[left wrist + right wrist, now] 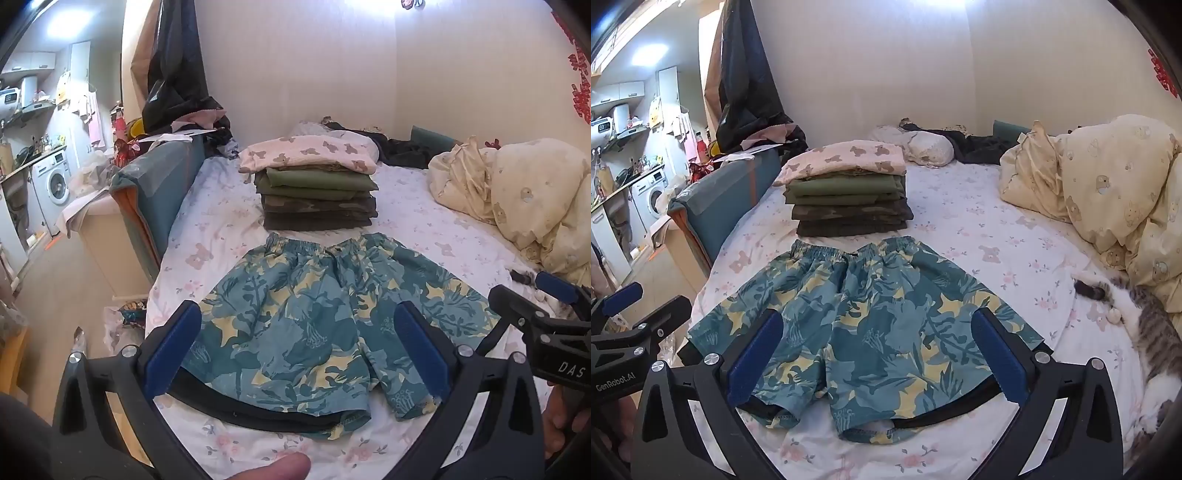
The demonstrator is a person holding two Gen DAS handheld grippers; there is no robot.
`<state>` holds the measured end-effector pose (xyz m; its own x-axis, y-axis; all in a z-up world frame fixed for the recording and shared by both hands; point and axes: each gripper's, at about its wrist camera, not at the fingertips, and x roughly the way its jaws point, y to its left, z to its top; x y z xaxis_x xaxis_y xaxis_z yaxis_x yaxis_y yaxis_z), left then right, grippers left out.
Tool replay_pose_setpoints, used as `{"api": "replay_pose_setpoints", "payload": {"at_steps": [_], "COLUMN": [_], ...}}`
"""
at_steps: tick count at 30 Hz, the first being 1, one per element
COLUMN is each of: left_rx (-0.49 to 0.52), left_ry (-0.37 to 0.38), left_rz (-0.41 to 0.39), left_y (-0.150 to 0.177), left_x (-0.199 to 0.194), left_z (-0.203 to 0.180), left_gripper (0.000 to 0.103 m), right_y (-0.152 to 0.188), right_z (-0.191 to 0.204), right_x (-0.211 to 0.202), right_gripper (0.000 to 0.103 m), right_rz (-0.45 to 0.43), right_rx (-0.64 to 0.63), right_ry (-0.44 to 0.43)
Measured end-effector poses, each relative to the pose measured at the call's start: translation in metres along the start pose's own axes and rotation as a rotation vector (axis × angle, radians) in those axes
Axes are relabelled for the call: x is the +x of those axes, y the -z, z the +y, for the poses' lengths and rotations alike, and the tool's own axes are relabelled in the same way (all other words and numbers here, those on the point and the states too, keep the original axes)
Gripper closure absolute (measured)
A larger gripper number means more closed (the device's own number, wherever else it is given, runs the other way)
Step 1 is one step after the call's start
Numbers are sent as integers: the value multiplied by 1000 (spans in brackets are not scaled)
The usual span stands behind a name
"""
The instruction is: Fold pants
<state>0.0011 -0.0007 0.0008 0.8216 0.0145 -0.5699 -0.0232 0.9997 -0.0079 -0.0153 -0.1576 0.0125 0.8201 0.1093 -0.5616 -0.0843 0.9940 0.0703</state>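
Observation:
Blue-green shorts with a yellow leaf print point(314, 325) lie spread flat on the floral bed sheet point(221, 229), waistband far, leg openings toward me; they also show in the right wrist view point(864, 328). My left gripper point(297, 347) is open and empty, hovering above the shorts' near left part. My right gripper point(873, 350) is open and empty above the near right part, and shows at the right edge of the left wrist view point(532, 299). The left gripper shows at the left edge of the right wrist view point(646, 310).
A stack of folded green and camouflage clothes with a bear-print piece on top point(314, 184) stands just beyond the shorts. A crumpled cream duvet point(1108, 184) fills the right side. A cat point(1145, 325) lies at the right. The bed's left edge drops to the floor point(74, 295).

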Motion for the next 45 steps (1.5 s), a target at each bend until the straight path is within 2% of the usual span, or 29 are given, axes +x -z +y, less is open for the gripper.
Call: {"api": "replay_pose_setpoints", "payload": {"at_steps": [3,45], "left_rx": [6,1], "left_ry": [-4,-1], "left_rz": [-24,-24], "left_y": [0,-1], "left_x": [-2,-6], "left_z": [-1,0], "left_gripper": [0,0], "right_y": [0,0], "right_z": [1,0], "right_x": [0,2], "right_gripper": [0,0], "right_rz": [-2,3], "right_rx": [-4,-6], "right_ry": [3,3]}}
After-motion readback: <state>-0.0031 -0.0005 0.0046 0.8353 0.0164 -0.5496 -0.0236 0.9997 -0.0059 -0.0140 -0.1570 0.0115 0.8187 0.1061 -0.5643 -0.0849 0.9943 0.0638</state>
